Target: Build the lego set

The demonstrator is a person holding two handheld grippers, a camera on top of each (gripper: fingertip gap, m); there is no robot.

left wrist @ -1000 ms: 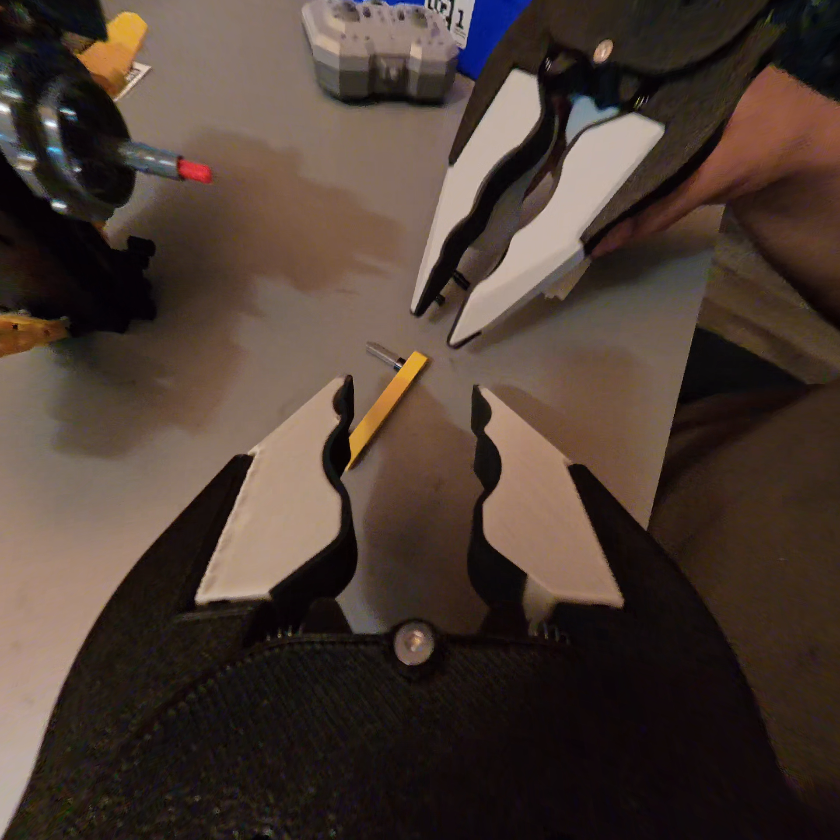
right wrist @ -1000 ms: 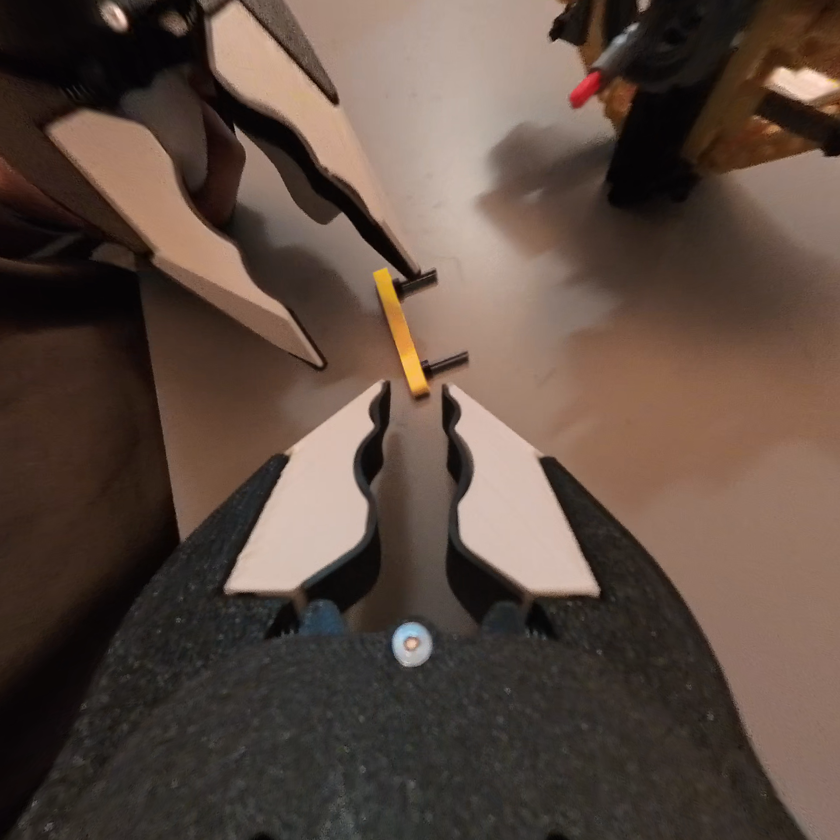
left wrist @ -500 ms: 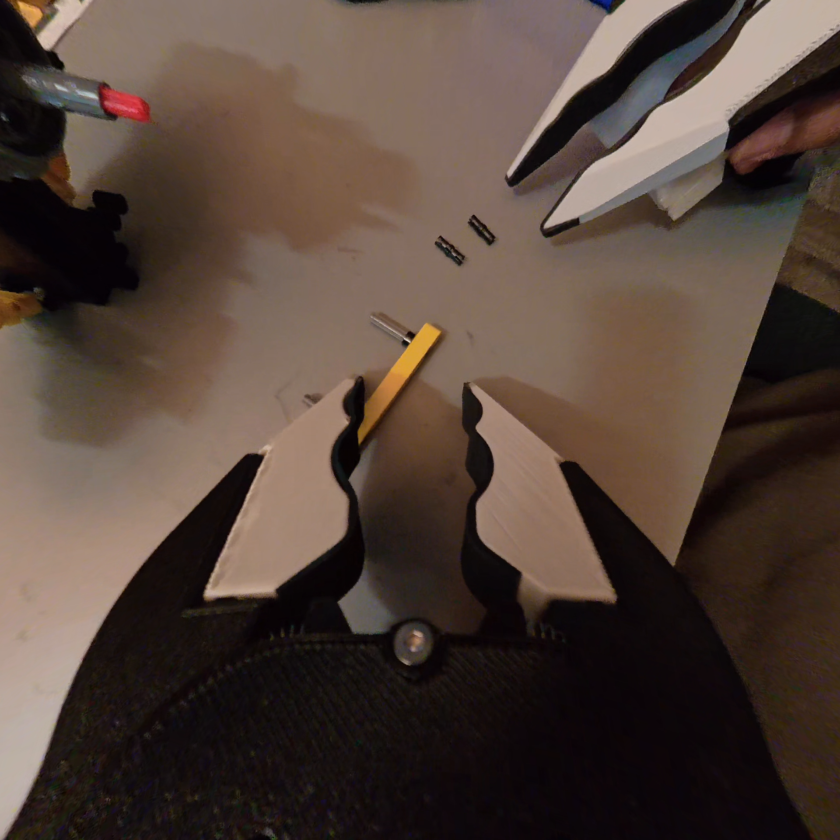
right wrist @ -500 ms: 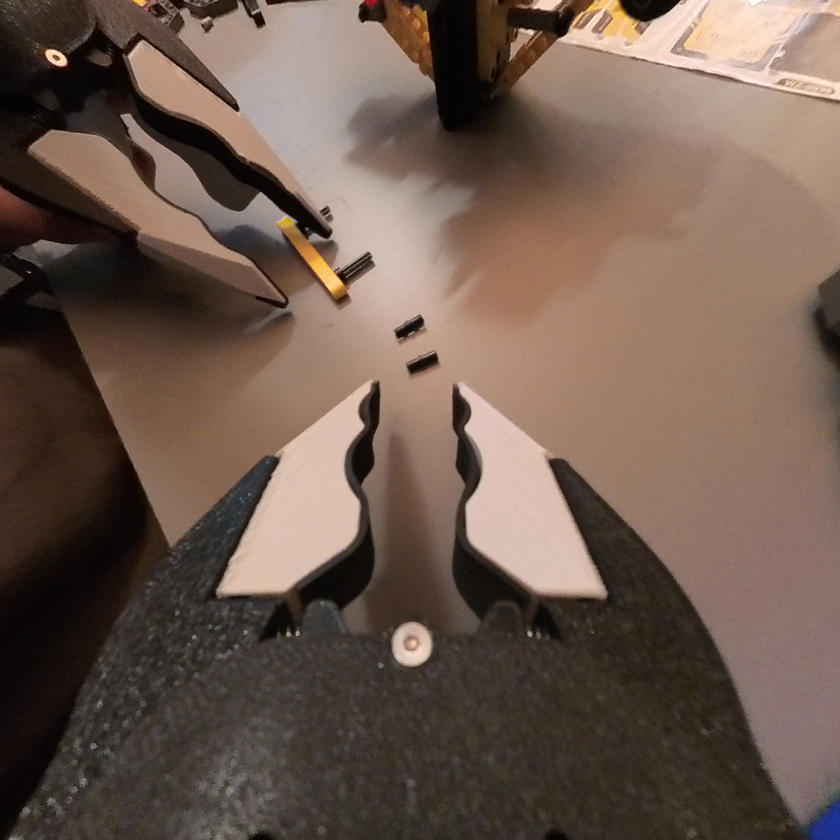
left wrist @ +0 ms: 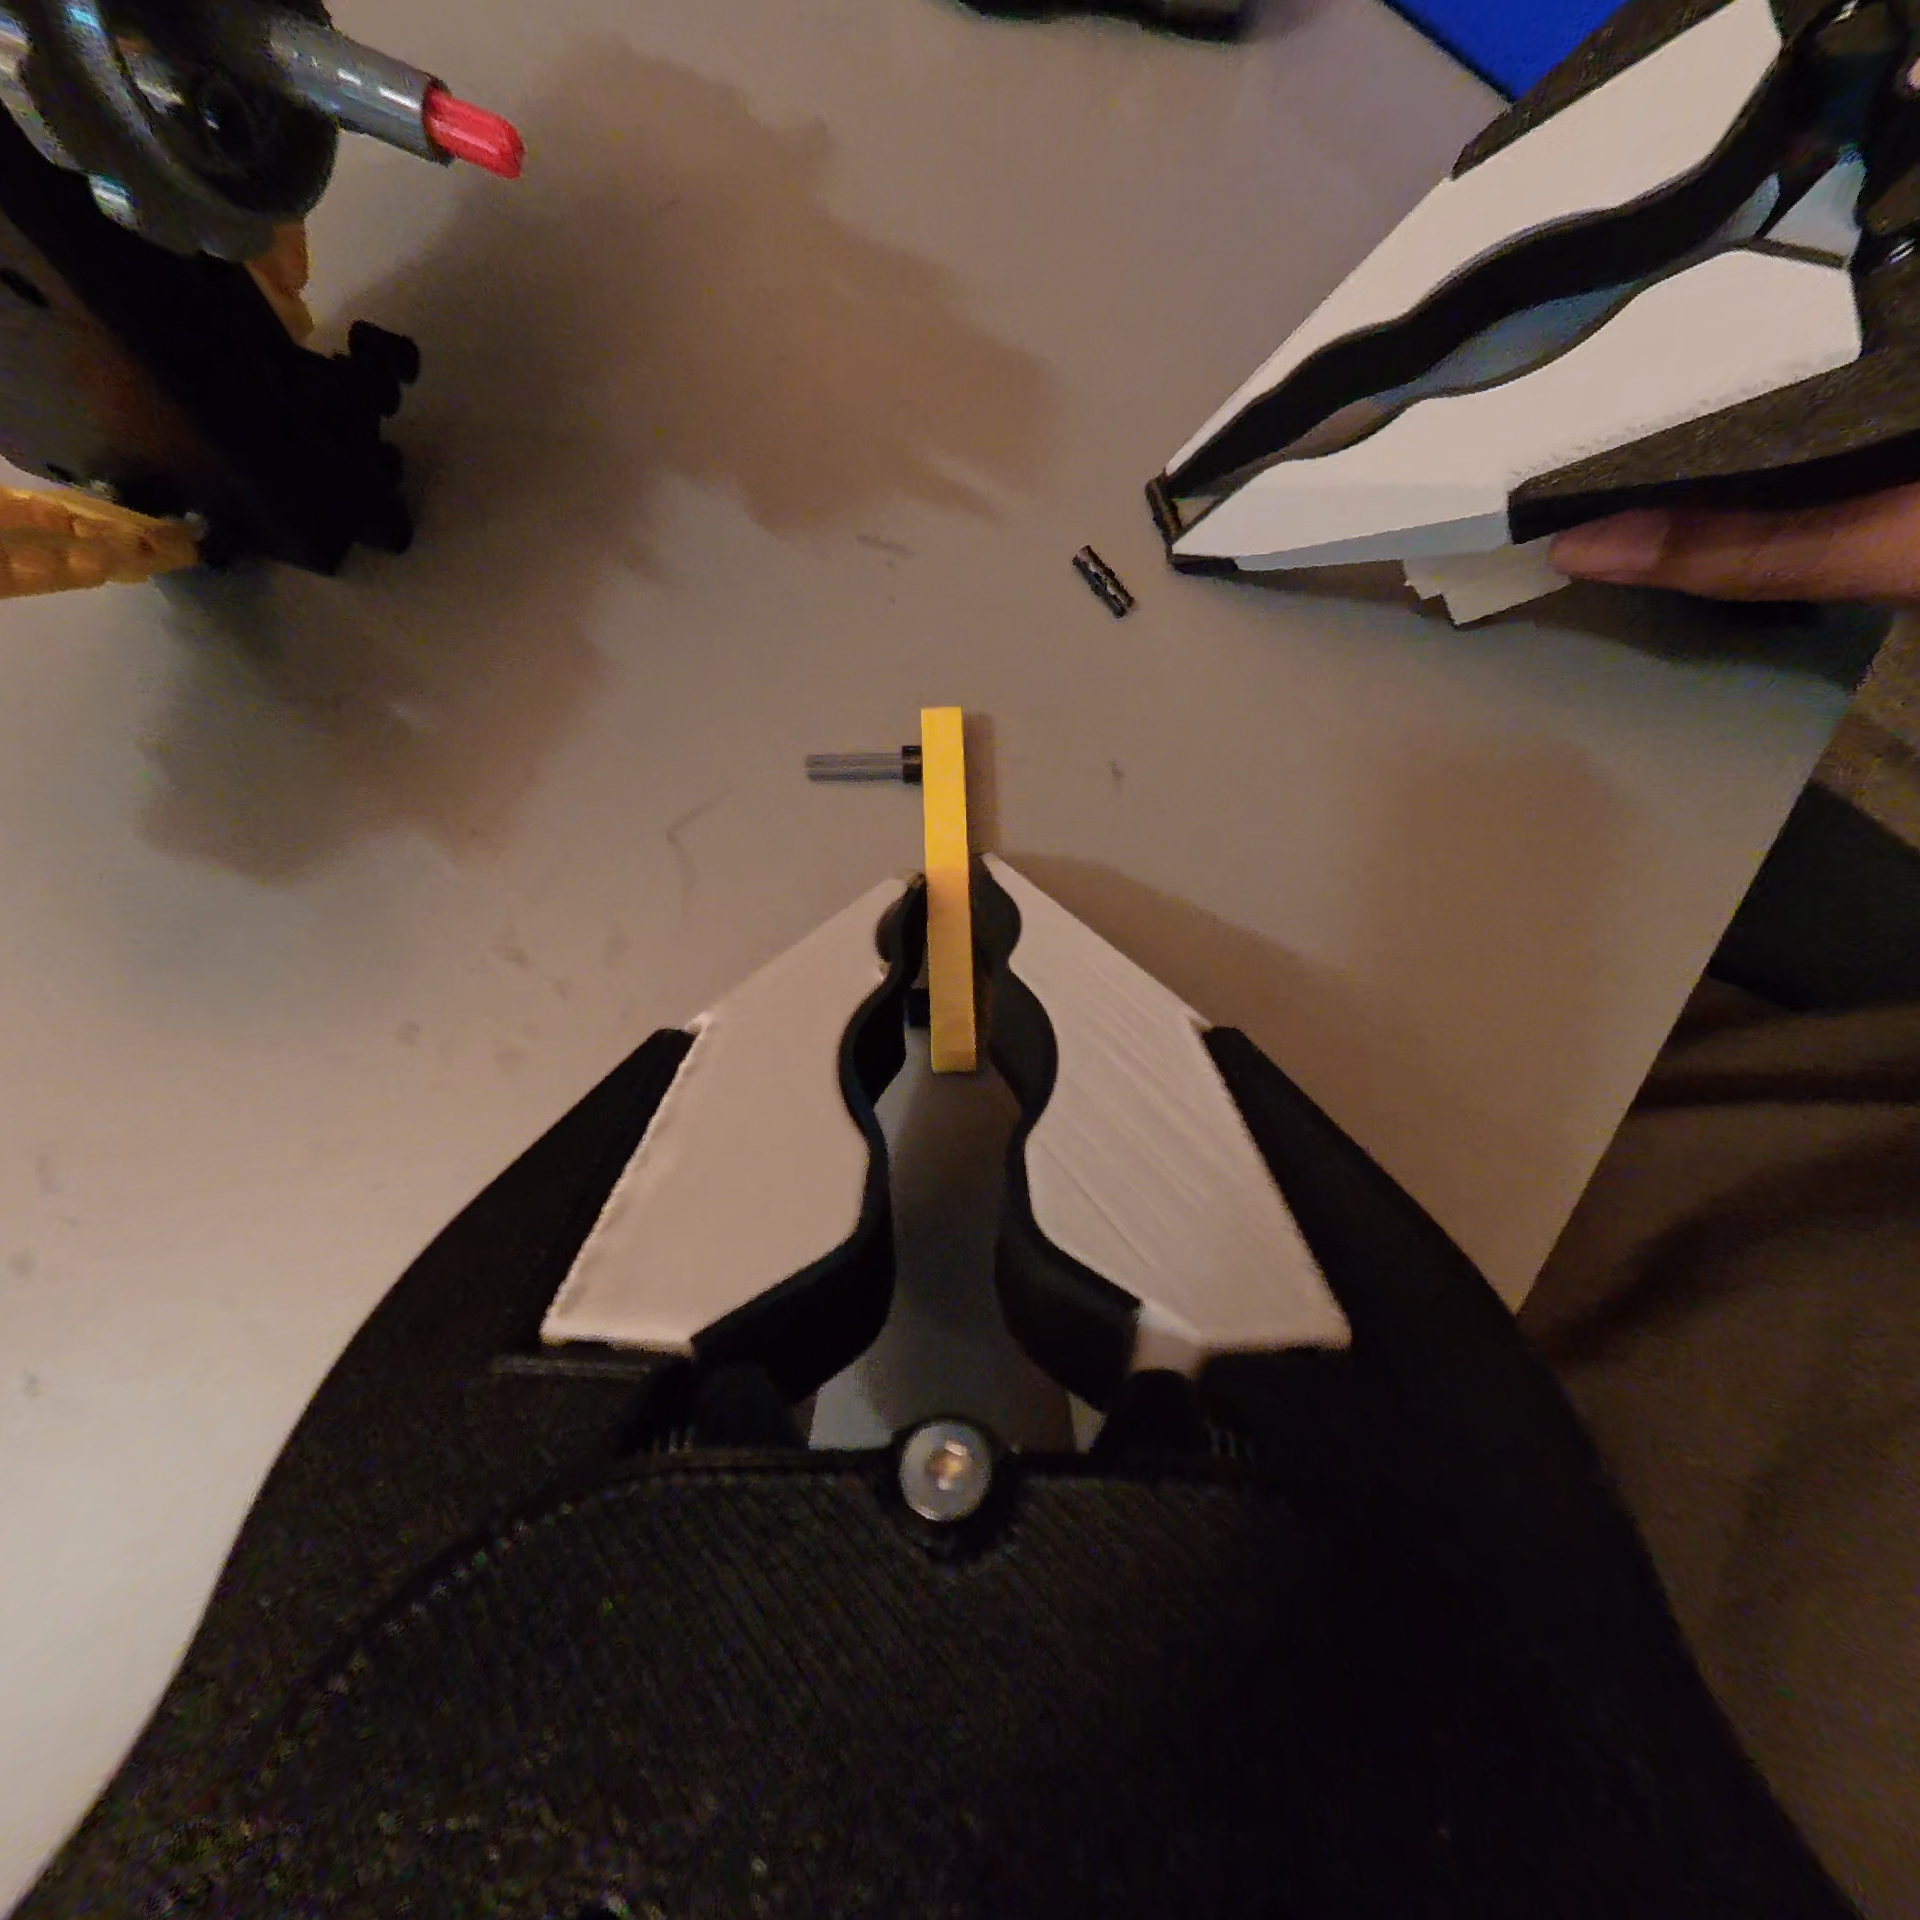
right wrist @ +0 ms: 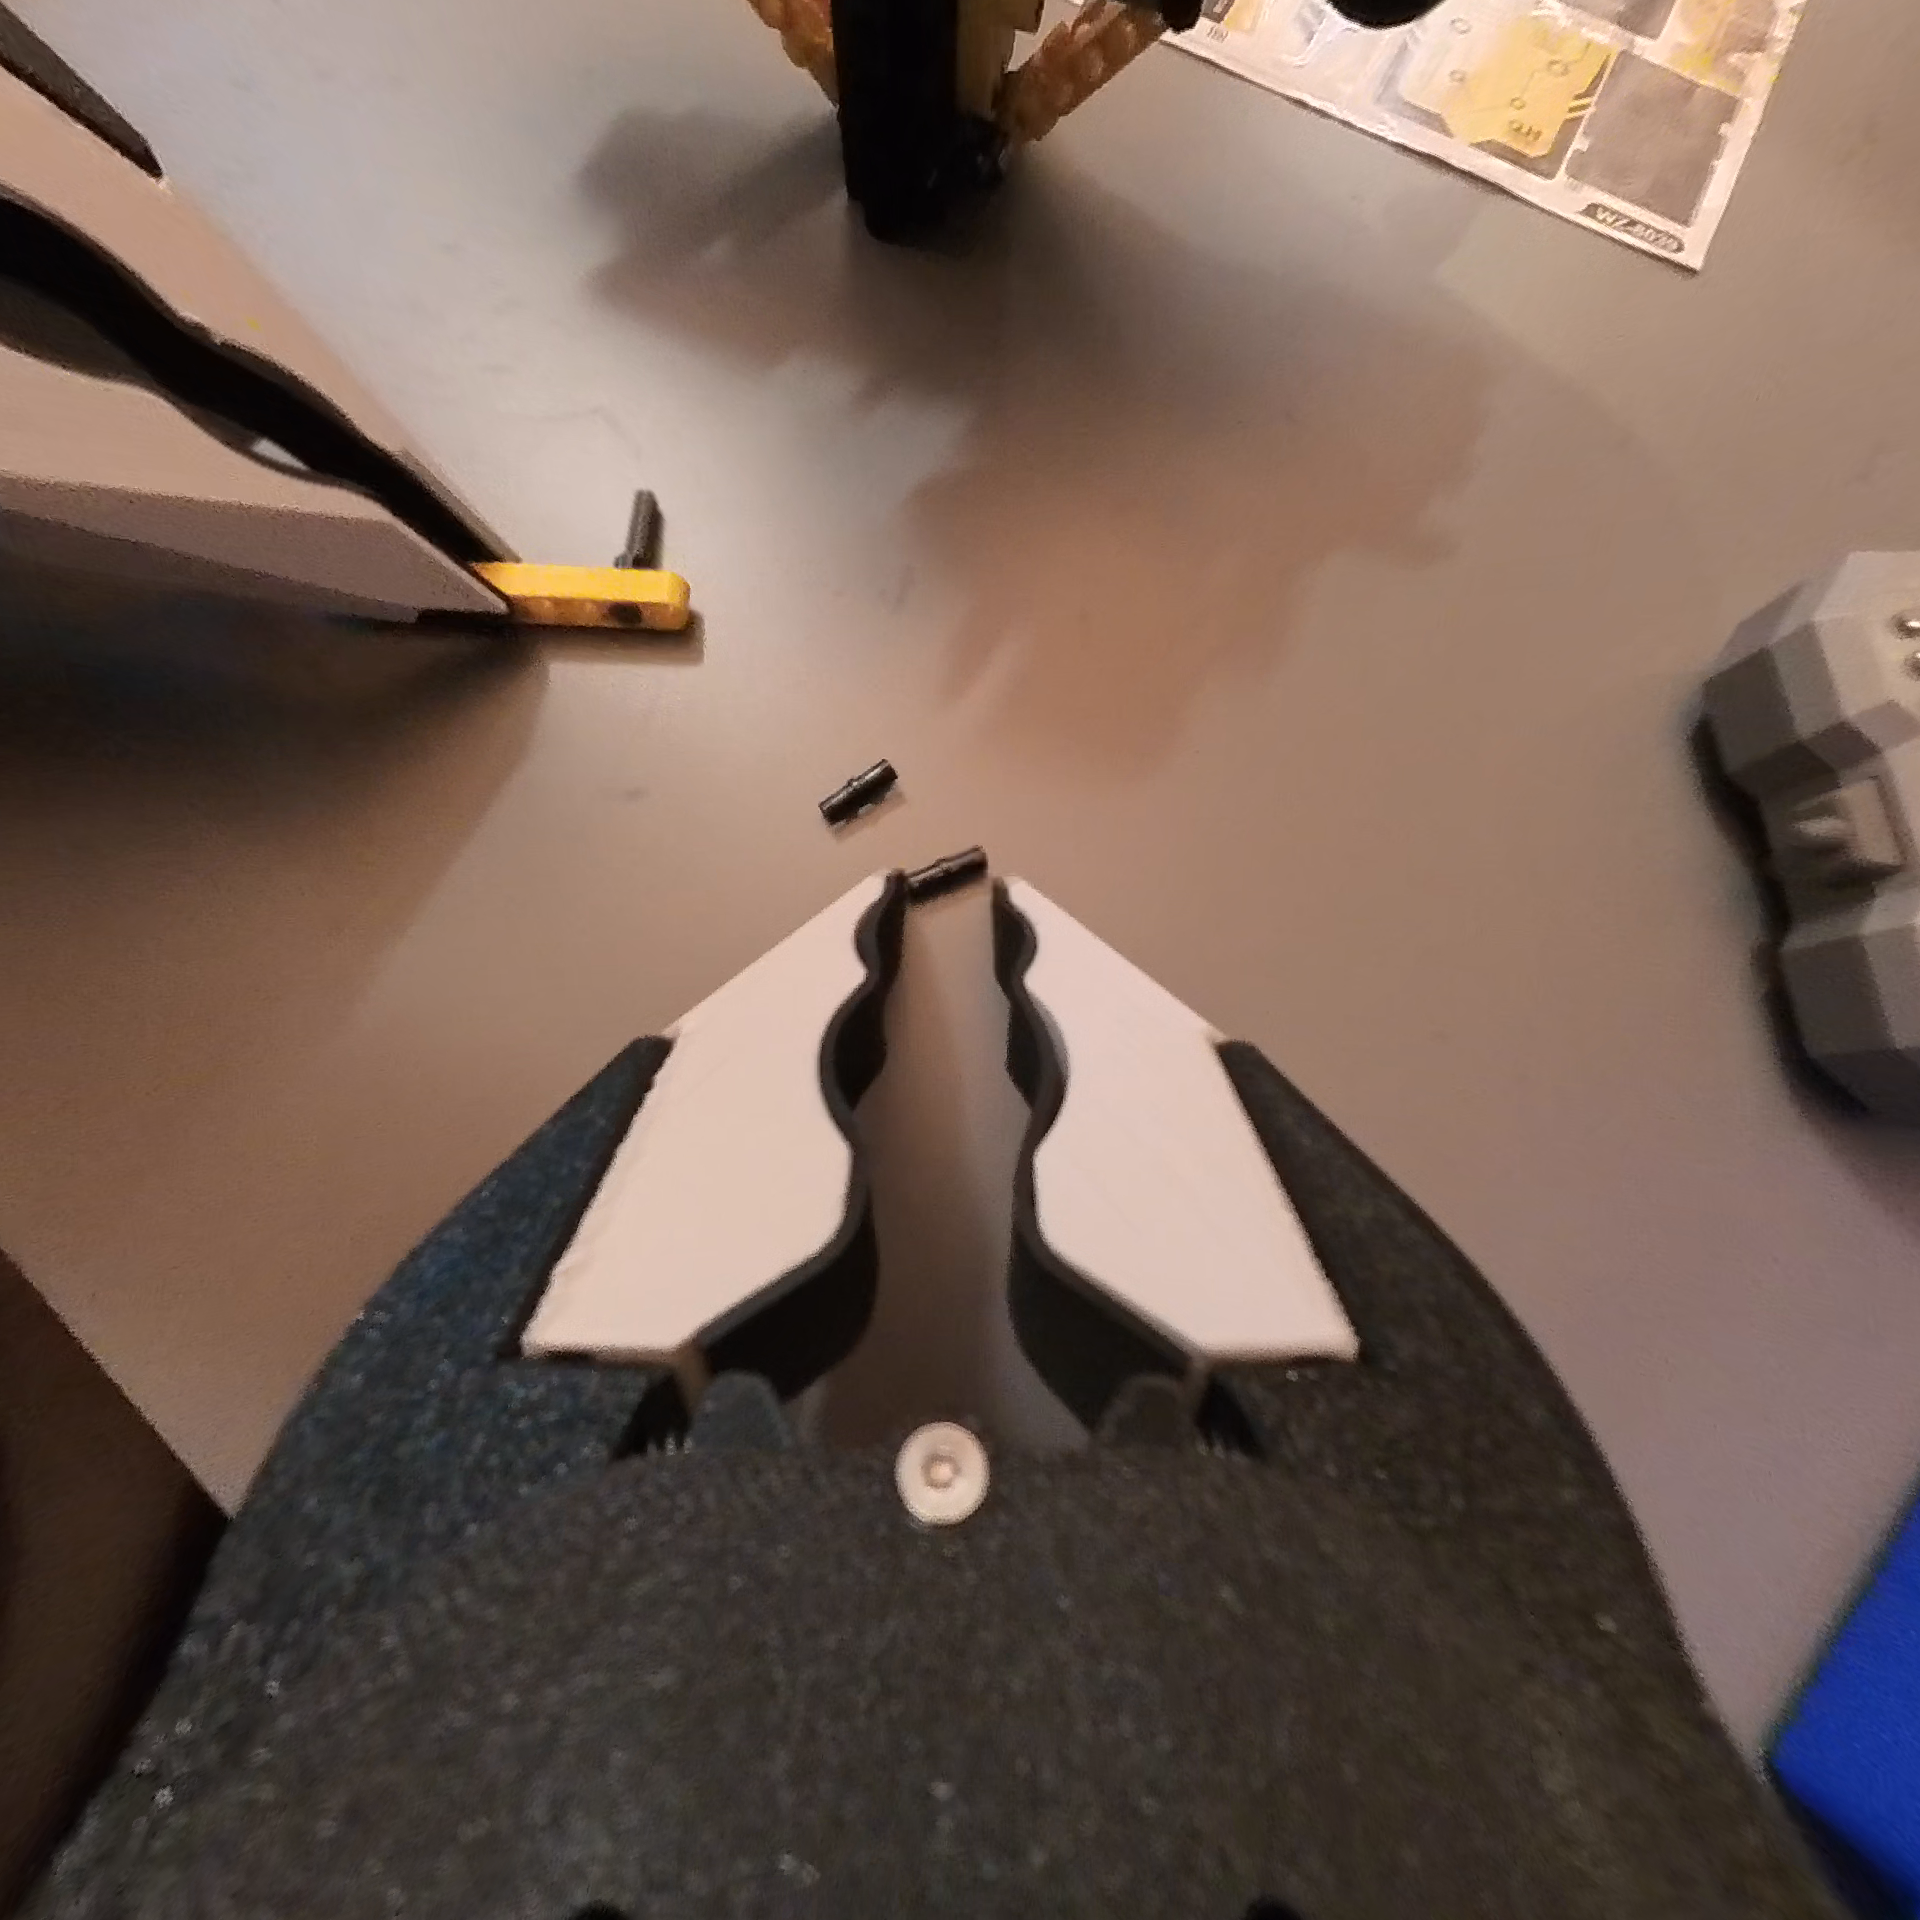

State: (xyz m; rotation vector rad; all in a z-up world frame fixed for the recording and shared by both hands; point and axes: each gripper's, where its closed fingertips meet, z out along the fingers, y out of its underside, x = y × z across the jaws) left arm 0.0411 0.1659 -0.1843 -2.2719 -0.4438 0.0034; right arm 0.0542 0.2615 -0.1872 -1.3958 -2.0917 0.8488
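Observation:
My left gripper (left wrist: 948, 894) is shut on a yellow beam (left wrist: 943, 831) that stands on edge on the grey table (left wrist: 623, 935). A grey and black pin (left wrist: 857, 767) sticks out sideways from the beam's far end. In the right wrist view the left gripper (right wrist: 483, 597) and the yellow beam (right wrist: 603, 601) show at the left. My right gripper (right wrist: 945, 888) is narrowly open, low over the table. One small black pin (right wrist: 945, 871) lies right at its tips, touching the left finger. A second black pin (right wrist: 859, 802) lies just beyond. The right gripper (left wrist: 1174, 520) shows in the left wrist view, next to a black pin (left wrist: 1101, 580).
A black and yellow brick model (left wrist: 208, 436) with a red-tipped grey axle (left wrist: 473, 130) stands at the far left; it also shows in the right wrist view (right wrist: 925, 125). A grey block (right wrist: 1808, 904), a printed sheet (right wrist: 1507, 114) and a blue object (right wrist: 1860, 1683) lie to the right. The table edge (left wrist: 1662, 1039) runs close on the right. The grippers' ends are close to 10 centimeters from one another.
My left gripper has closed on the yellow beam, which now lines up with the fingers. My right gripper has drawn back from the beam to the two black pins, and its jaws have narrowed.

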